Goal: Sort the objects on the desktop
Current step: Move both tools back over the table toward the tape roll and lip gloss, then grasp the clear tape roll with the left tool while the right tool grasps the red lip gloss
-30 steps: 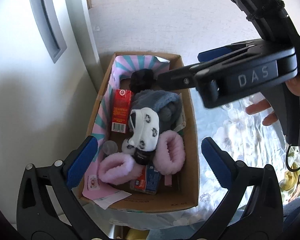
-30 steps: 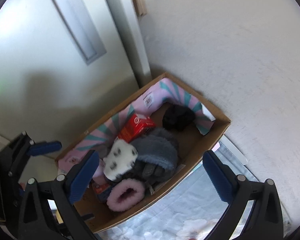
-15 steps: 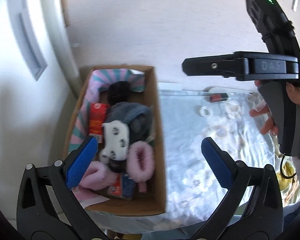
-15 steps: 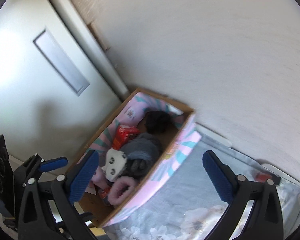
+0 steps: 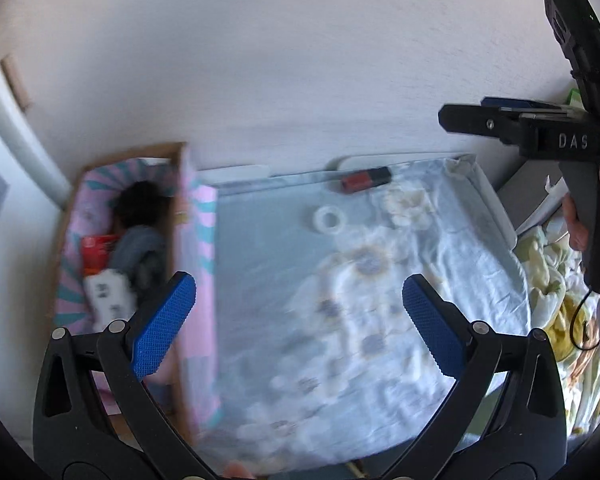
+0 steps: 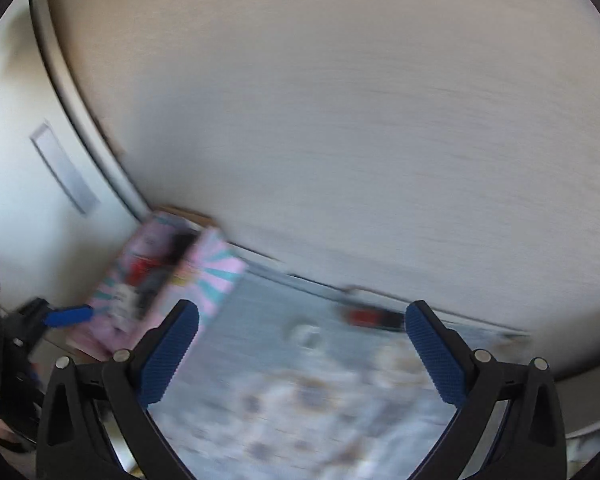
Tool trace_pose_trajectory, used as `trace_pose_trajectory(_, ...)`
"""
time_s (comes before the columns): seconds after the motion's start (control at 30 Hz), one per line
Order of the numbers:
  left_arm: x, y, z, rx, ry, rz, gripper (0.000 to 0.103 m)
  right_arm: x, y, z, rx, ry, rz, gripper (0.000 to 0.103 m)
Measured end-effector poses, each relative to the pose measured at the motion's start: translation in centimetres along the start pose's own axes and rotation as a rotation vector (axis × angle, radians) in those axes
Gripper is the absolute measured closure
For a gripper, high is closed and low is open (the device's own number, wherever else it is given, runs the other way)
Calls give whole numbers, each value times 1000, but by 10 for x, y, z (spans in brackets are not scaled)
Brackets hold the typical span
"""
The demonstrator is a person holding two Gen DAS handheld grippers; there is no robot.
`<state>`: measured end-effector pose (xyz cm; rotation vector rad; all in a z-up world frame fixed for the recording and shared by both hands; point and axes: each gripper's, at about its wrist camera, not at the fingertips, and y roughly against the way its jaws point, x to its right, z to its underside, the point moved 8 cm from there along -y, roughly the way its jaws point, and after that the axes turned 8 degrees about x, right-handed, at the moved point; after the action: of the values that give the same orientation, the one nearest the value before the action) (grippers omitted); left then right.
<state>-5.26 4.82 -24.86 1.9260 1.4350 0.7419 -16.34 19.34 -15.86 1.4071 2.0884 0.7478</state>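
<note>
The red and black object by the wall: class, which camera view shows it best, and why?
The left wrist view: the red and black object is fairly sharp there, lying on the cloth. The right wrist view shows only a smeared streak.

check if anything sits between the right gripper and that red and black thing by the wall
Nothing visible does. The right gripper is open and empty above the floral cloth; only bare cloth and a white ring, off to the left, lie before the red and black object.

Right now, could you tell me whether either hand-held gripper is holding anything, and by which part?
Nothing is held: the left hand-held gripper and the right hand-held gripper are both open and empty.
</note>
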Motion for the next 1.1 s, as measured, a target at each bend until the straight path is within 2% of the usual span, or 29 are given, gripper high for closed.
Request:
trace_pose_trajectory(0.1, 17, -31, 3, 14, 15, -29, 0, 27, -4, 11, -20, -11, 94, 0)
trace_pose_trajectory(0.17, 25, -57, 8, 29, 26, -56, 0, 40, -14, 20, -35, -30, 119, 0)
trace_pose_trajectory(0.33, 30, -128, 23, 24, 49, -119, 0, 55, -68, 57, -103, -123, 79, 0)
trace_pose_trajectory(0.47, 25, -158, 28, 28, 62, -154, 1, 56, -115, 78, -142, -106, 91, 0)
trace_pose_trajectory(0.67, 17, -183, 27, 25, 77, -151, 1, 58, -156, 82, -165, -98, 101, 0)
trace_pose_trajectory(1.0, 19, -197, 25, 9, 40, -157, 2, 59, -174, 93, -174, -103, 125, 1)
trace_pose_trajectory(1.1, 23, -199, 25, 6, 37, -137, 9, 62, -174, 97, -176, -111, 127, 0)
